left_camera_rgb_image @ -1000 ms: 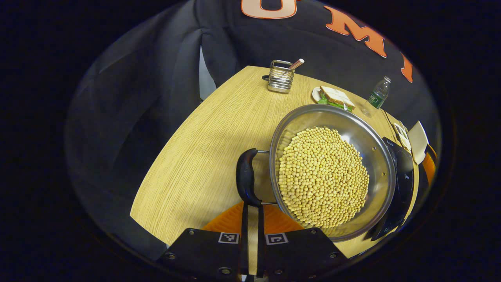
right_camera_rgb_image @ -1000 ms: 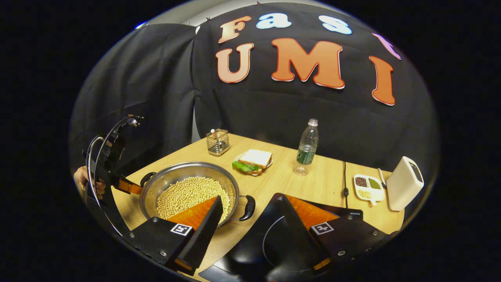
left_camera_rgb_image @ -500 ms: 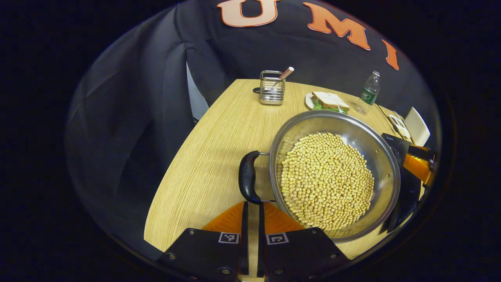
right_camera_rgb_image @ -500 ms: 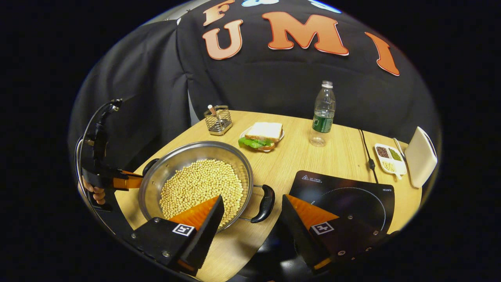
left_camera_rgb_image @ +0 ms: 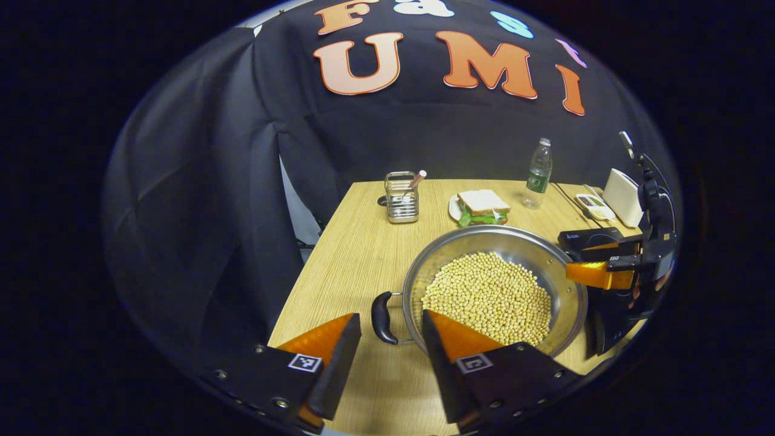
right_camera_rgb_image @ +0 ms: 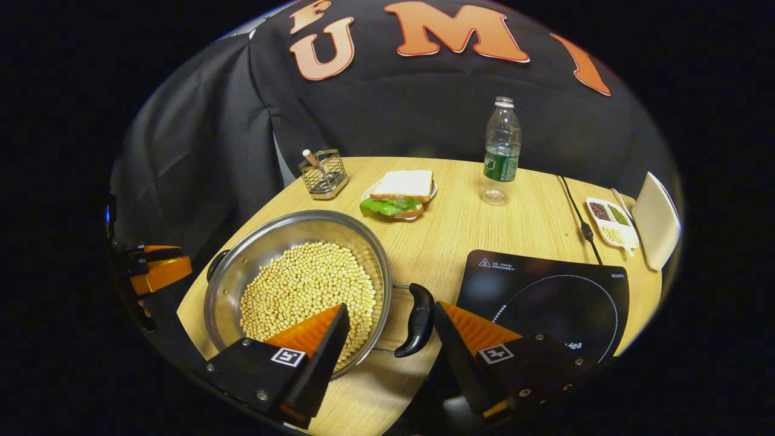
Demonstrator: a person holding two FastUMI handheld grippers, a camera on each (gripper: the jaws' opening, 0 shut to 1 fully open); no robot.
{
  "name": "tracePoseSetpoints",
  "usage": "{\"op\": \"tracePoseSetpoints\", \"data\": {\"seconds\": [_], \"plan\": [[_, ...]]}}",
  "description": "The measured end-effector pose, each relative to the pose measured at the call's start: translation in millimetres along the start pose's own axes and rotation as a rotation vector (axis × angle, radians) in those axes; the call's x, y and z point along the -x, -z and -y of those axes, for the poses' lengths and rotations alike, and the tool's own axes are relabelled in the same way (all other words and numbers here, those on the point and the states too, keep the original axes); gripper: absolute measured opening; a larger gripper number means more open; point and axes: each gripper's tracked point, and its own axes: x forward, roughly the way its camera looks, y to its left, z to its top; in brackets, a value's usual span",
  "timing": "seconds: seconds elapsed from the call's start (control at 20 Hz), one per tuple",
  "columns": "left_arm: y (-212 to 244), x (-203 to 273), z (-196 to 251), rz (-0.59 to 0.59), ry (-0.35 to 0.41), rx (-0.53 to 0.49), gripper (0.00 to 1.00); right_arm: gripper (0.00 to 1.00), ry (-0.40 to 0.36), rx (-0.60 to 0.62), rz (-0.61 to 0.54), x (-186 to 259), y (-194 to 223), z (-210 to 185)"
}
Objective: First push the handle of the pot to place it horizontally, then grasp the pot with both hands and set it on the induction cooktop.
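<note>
Steel pot (right_camera_rgb_image: 296,278) filled with pale beans, black side handles level, between right gripper (right_camera_rgb_image: 390,324) fingers; black induction cooktop (right_camera_rgb_image: 545,297) flat, just beyond them.

Booth interior, dark and evenly lit.
A black cloth wall (right_camera_rgb_image: 424,115) hangs in folds across the upper frame; below it a light wooden table (right_camera_rgb_image: 460,224) fills the centre and lower part.

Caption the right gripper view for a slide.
Open right gripper straddles the black handle of the steel pot of soybeans.
</note>
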Motion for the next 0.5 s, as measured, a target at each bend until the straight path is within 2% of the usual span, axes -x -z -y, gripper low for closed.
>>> {"op": "tracePoseSetpoints", "data": {"seconds": [0.05,0.1,0.5], "plan": [[-1.2,-4.8,-0.5,-0.004,-0.003,0.0,0.76,0.88,0.003,-0.01,-0.014,-1.3,2.4,0.2],[1.2,-13.7,-2.8,-0.018,-0.003,-0.001,0.8,0.88,0.006,-0.015,-0.02,-4.3,2.6,0.1],[31.3,-62.9,-8.9,-0.111,0.019,0.039,0.82,0.75,0.042,-0.031,-0.083,-29.2,12.4,7.7]]}}
